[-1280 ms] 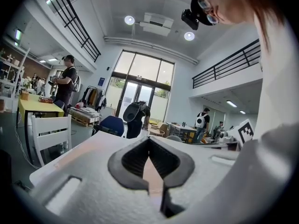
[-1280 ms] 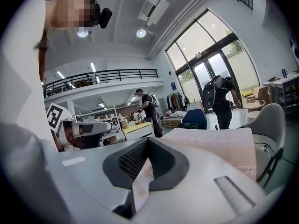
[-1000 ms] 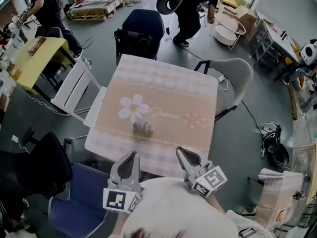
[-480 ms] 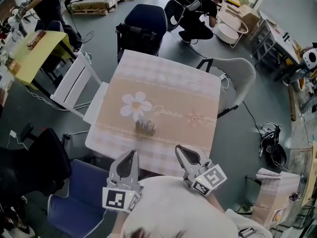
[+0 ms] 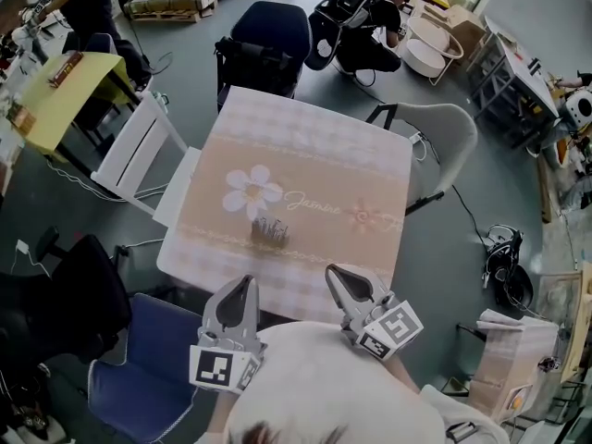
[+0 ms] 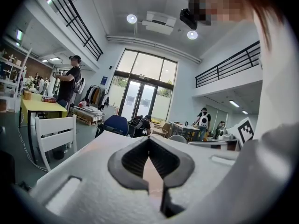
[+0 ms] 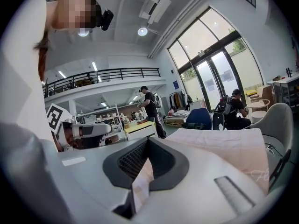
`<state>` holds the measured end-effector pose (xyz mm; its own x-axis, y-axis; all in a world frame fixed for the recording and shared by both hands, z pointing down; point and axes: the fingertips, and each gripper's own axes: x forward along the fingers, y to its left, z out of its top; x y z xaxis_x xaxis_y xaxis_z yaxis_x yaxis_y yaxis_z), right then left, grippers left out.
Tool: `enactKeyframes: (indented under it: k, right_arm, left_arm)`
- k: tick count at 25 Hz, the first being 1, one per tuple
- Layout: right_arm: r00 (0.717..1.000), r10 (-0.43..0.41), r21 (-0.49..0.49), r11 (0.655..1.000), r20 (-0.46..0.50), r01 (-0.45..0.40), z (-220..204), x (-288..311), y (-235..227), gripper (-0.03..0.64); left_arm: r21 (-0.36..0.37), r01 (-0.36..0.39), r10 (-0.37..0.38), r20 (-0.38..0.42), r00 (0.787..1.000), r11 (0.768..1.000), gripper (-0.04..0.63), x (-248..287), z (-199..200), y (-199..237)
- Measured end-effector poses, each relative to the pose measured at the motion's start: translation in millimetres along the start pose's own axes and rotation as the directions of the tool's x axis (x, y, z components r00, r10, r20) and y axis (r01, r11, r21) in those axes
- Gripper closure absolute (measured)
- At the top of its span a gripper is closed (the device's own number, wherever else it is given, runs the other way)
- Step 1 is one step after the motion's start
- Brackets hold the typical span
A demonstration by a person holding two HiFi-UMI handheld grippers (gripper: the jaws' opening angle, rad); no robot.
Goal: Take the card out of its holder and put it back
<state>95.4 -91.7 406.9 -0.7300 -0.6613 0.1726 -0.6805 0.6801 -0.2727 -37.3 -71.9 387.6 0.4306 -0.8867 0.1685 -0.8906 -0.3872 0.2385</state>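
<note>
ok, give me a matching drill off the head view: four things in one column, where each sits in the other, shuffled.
Things:
1. holder
2. white chair
3. grey chair
4. yellow table

Places, as the head view shows them:
a. at the right side of the centre table
b. far upper left, apart from the centre table
c. on the centre table, by the flower print
d. at the left side of the centre table

Pairs: 1-c, 2-d, 3-a, 4-b.

white chair (image 5: 139,155) left of table (image 5: 305,146) | navy chair (image 5: 268,40) far side | grey chair (image 5: 444,141) right | yellow table (image 5: 55,100) upper left
</note>
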Motion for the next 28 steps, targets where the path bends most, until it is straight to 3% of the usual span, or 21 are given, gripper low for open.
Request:
enactKeyframes:
  k: [11, 15, 28]
  right_arm:
    - [1.0, 0.011, -0.015, 1.0, -0.006, -0.012, 0.2, -1.1, 2.7, 0.616]
    - [0.999, 0.001, -0.031, 1.0, -0.039, -0.002, -6.7, 4.8, -1.8, 0.5]
    - [0.992, 0.105, -0.104, 0.988, -0.074, -0.112, 5.9, 51.5, -16.3, 0.448]
  left_arm:
    - [-0.011, 0.024, -0.024, -0.002, 1.0, 1.0, 0.595, 3.3, 2.0, -5.1]
    - [-0.013, 0.016, -0.016, -0.004, 1.0, 1.0, 0.595, 0.5, 1.5, -3.0]
    - [-0.036, -0.064, 0.064, -0.013, 0.998, 0.997, 0.595, -8.1, -1.3, 15.6]
